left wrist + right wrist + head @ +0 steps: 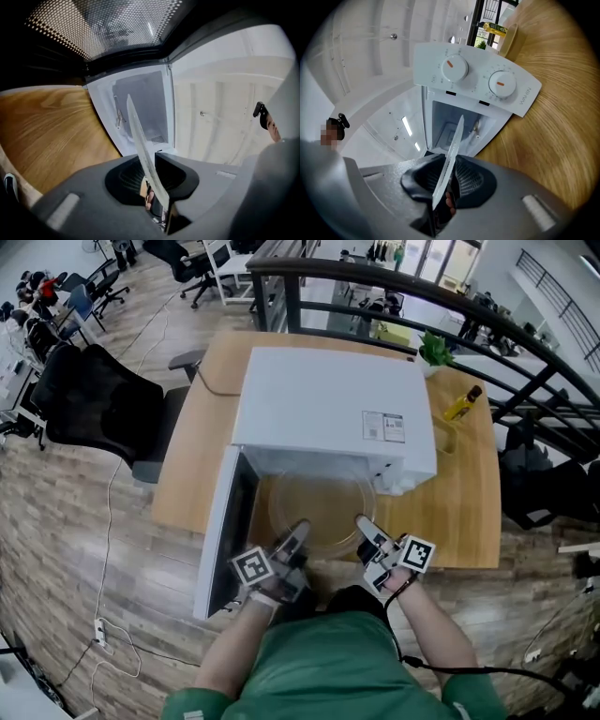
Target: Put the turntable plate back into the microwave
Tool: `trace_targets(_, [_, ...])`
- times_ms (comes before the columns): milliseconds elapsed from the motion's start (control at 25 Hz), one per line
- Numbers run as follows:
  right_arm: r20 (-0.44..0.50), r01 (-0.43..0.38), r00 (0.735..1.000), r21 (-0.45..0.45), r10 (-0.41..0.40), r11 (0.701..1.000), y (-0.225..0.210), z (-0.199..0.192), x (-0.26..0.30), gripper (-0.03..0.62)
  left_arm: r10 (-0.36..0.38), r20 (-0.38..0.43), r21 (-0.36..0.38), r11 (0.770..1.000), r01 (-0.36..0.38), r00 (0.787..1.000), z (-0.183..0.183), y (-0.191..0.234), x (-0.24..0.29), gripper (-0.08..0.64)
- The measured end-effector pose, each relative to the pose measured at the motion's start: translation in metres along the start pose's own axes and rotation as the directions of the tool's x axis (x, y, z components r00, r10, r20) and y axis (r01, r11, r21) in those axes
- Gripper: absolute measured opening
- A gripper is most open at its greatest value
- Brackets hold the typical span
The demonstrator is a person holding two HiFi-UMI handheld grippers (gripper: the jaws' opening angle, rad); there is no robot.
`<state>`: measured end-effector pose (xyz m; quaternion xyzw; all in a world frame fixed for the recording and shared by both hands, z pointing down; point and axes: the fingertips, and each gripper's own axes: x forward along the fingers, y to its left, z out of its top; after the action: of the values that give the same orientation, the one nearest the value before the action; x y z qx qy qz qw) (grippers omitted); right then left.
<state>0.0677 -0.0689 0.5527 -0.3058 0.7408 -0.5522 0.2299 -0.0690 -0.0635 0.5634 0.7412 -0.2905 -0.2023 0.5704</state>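
Two grippers pinch the near rim of the glass plate [322, 505], the left gripper [296, 536] and right gripper [366, 527] side by side, holding it level before the open microwave [328, 409], near the table's [469, 512] front edge

Your light wooden table [187, 456] carries a white box-shaped microwave [328, 409] at its centre. From it, a small yellow bottle [462, 404] sits at three o'clock and a green leafy plant [435, 349] at two.

Microwave [328, 399]: one. Turntable plate [319, 501]: one. Left tongs [298, 531], right tongs [364, 524]: two. Bottle [462, 404]: one.
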Motion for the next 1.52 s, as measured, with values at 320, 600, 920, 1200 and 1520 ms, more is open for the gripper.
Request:
trace_targets(320, [-0.011, -0.009, 1.000, 0.024, 0.009, 1.000, -0.025, 0.007, 0.016, 0.075, 0.013, 0.028, 0.009, 1.000, -0.013, 1.000, 0.011, 0.017, 0.012, 0.070])
trace_targets(600, [-0.023, -0.013, 1.000, 0.017, 0.014, 1.000, -0.050, 0.021, 0.037, 0.075, 0.027, 0.044, 0.027, 0.999, -0.029, 0.999, 0.025, 0.040, 0.030, 0.071])
trace_targets(920, [-0.033, 0.003, 0.999, -0.019, -0.004, 1.000, -0.071, 0.035, 0.056, 0.078, 0.038, 0.050, 0.050, 0.998, -0.040, 0.998, 0.041, 0.060, 0.051, 0.072])
trace_targets(1200, [-0.014, 0.032, 0.999, -0.006, -0.032, 0.999, -0.087, 0.044, 0.069, 0.080, 0.059, 0.065, 0.044, 0.997, -0.062, 0.996, 0.055, 0.075, 0.065, 0.074])
trace_targets(1520, [-0.004, 0.046, 0.999, -0.008, -0.046, 0.999, -0.099, 0.050, 0.079, 0.080, 0.049, 0.065, 0.064, 0.997, -0.053, 0.997, 0.064, 0.084, 0.078, 0.075])
